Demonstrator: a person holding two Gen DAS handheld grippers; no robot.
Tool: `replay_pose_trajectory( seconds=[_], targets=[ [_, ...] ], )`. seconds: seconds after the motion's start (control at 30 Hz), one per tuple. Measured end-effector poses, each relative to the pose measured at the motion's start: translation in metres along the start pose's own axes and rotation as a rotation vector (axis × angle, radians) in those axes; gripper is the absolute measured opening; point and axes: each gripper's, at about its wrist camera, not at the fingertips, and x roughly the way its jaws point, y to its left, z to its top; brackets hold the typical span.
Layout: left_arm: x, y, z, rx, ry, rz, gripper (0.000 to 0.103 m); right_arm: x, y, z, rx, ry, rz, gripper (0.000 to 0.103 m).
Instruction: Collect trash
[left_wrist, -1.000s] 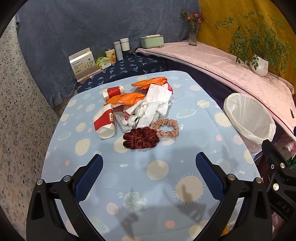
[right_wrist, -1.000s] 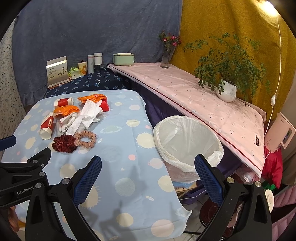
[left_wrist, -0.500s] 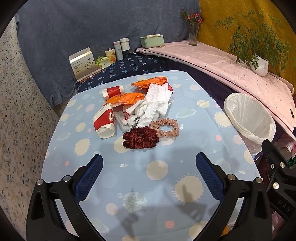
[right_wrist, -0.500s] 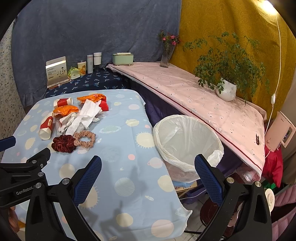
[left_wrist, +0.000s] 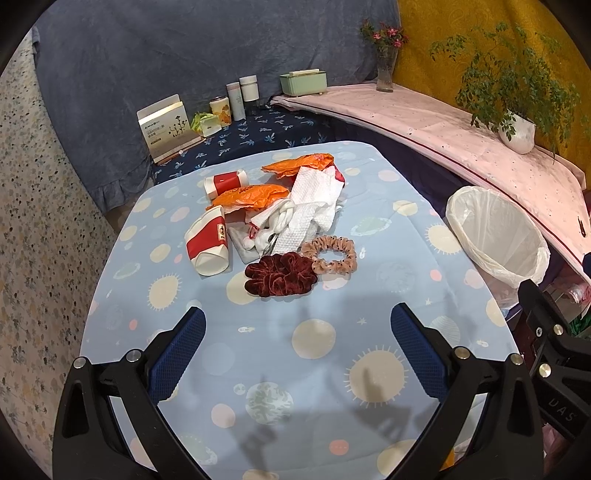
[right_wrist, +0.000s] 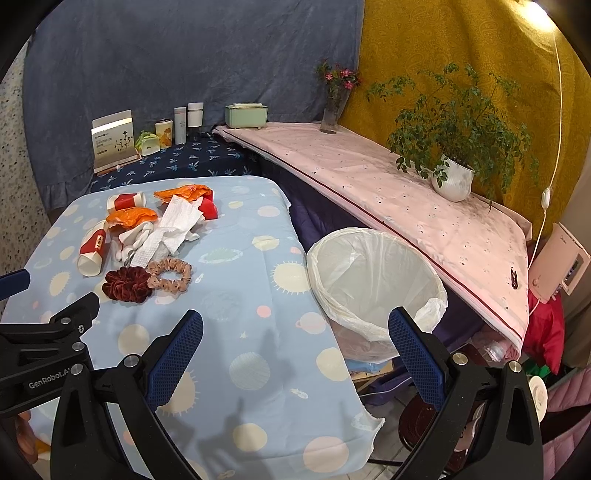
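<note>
both grippers hang spread and empty over the near table (left_wrist: 314, 369): left gripper (left_wrist: 297, 347), right gripper (right_wrist: 295, 345). the trash pile (left_wrist: 291, 206) of paper cups, orange wrappers and tissue lies mid-table, well apart from the lined bin (right_wrist: 373, 280) just beside the table's edge.

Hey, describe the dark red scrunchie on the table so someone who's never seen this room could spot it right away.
Start at the blue planet-print table and find the litter pile in its middle. At the pile's near edge lie two hair ties touching side by side. The dark red scrunchie is the thick velvet one, nearer the fallen paper cup; its neighbour, the beige scrunchie, is thin and spotted.
</note>
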Motion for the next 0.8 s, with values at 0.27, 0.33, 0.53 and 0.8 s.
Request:
replay_pose_trajectory(
  seconds=[0.27, 0.33, 0.53, 0.8],
  targets=[
    [0.002, 0.000, -0.005, -0.007, 0.003, -0.002, 0.096, 0.001, 0.000, 0.000, 0.000, -0.006, -0.007, 0.096],
    [0.002, 0.001, -0.006, -0.012, 0.003, -0.004, 0.096, 0.001, 0.000, 0.000, 0.001, -0.007, -0.007, 0.096],
    [0.006, 0.002, -0.005, -0.001, -0.003, -0.042, 0.095, 0.004, -0.001, 0.003, 0.021, -0.012, -0.014, 0.096],
    [0.028, 0.032, 0.008, -0.086, -0.024, -0.112, 0.095, 0.025, 0.006, 0.011, 0.056, -0.005, -0.012, 0.096]
  ],
)
